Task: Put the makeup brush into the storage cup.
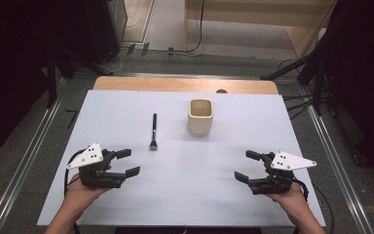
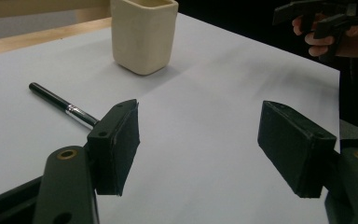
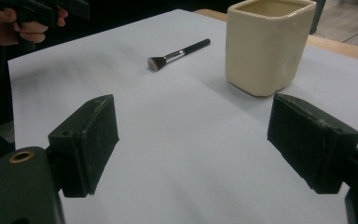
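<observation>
Grippers, left gripper point(image 1: 130, 163) and right gripper point(image 1: 244, 166), wait released at the near edge; next, left reaches far for brush point(image 1: 153, 130) beside cup point(image 1: 200, 117).

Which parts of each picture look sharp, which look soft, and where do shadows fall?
High view: even light, dark surroundings, and the cup casts a faint shadow on the white table. Left gripper view: the near pads are soft, the brush clearer. Right gripper view: the cup's shadow falls toward the camera, and the brush is fairly sharp.
</observation>
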`<move>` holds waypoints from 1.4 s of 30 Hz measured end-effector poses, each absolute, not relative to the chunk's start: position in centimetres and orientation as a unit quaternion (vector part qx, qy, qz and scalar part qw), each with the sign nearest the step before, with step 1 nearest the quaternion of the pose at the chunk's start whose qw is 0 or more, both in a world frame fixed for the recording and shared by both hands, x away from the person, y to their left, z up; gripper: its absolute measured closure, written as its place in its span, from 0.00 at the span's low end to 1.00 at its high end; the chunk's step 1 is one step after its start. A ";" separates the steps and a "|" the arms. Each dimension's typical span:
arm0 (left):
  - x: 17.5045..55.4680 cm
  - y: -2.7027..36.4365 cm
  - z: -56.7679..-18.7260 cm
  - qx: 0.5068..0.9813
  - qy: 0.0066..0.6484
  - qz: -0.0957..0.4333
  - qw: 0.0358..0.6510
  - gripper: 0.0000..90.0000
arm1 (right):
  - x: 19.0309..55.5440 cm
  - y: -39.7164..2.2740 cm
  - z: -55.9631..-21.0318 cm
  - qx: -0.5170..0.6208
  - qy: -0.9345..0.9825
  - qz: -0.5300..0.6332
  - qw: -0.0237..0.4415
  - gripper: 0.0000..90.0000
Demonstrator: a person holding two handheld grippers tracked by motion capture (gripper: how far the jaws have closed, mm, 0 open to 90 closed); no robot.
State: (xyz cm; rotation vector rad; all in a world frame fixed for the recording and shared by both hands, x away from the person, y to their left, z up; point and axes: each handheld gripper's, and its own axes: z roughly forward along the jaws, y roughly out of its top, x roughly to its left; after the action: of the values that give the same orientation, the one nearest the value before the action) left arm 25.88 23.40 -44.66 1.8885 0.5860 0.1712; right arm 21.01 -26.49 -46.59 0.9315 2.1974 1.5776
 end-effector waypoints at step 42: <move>25.7 23.0 -44.8 0.807 0.246 0.075 0.531 0.29 | 21.0 -26.2 -46.7 0.325 0.768 0.535 0.135 0.20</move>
State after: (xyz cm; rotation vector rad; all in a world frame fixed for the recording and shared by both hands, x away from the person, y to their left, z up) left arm 25.71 22.99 -44.77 1.9261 0.5880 0.1783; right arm 20.96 -26.22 -46.68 0.9411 2.2260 1.5510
